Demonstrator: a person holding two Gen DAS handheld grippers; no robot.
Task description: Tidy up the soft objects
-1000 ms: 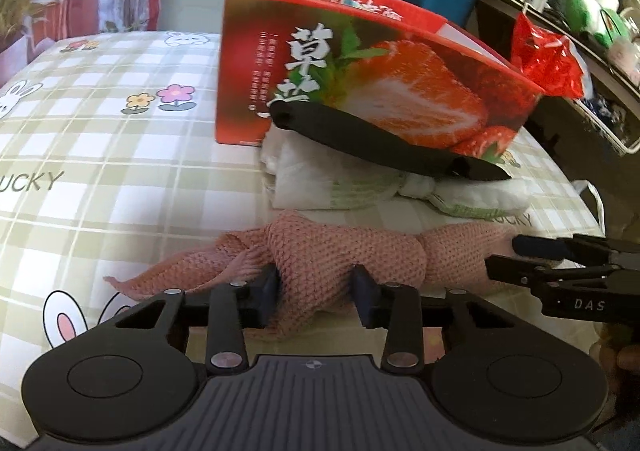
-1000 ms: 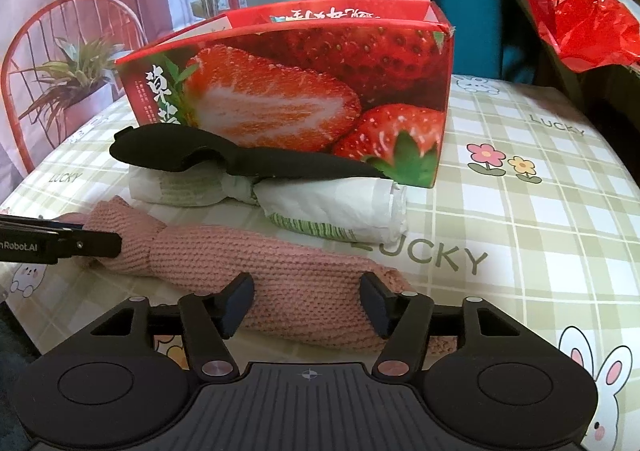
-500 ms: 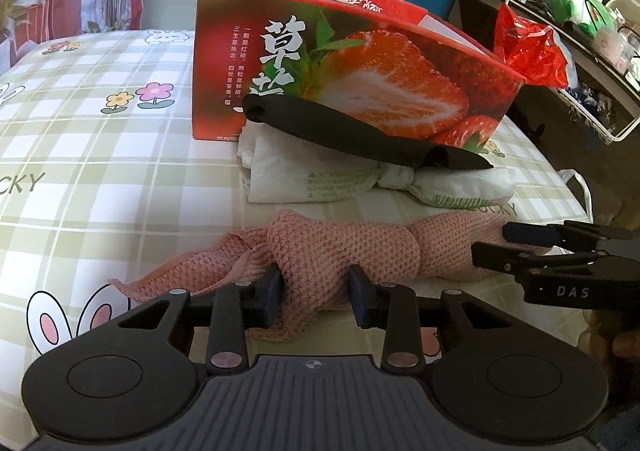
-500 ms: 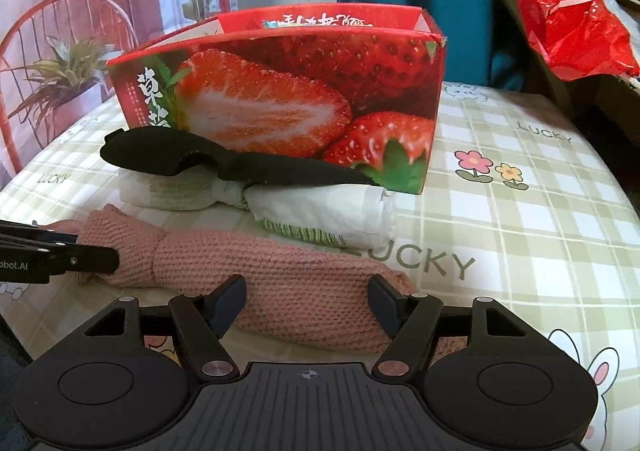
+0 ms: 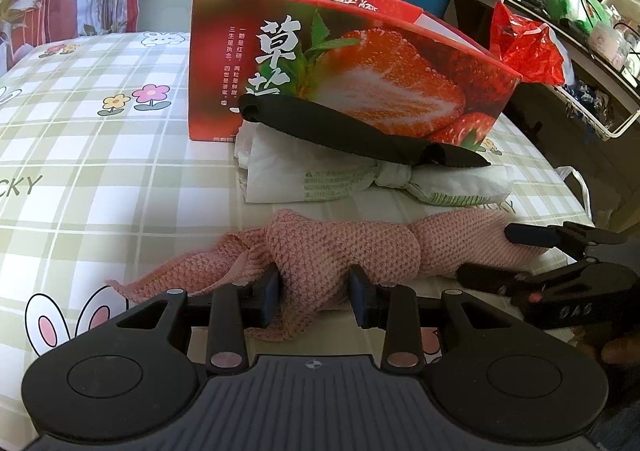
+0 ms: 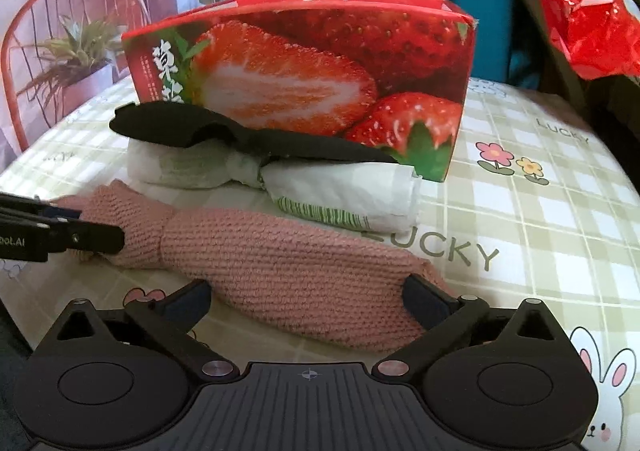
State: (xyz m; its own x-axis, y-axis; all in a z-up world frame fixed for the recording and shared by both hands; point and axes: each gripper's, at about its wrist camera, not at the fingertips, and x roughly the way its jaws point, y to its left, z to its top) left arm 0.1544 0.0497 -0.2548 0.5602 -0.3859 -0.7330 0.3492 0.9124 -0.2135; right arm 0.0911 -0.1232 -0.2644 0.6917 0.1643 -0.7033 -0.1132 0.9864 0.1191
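Your left gripper (image 5: pixel 314 297) pinches the pink knit (image 5: pixel 344 247) near its knotted end: both pads press into the bunched cloth, and a loose tail of it trails off toward the sheet's left side. Your right gripper (image 6: pixel 306 297) has just been opening, and its fingers (image 6: pixel 426 297) now stand wide on either side of the knit's other, thicker end; the cloth lies between them, but the left pad is clear of it and the right pad only sits against its edge, so nothing is held there.

The knit lies stretched across the near part of the plaid sheet (image 5: pixel 80 155), parallel to its near edge, with one end at each of your grippers. In the left wrist view your right gripper's tips (image 5: pixel 532 255) show at the knit's far right end; in the right wrist view your left gripper's tips (image 6: pixel 96 237) show at the knot on the left.

Just behind the knit, toward the sheet's middle, a white bag (image 6: pixel 344 195) tied at its waist lies in a line with it, close but apart. A black cloth (image 6: pixel 240 137) lies along the top of the bag and leans against the front of the strawberry box (image 6: pixel 328 63), which stands open-topped right behind. A red bag (image 6: pixel 584 31) hangs off the sheet at the far right.
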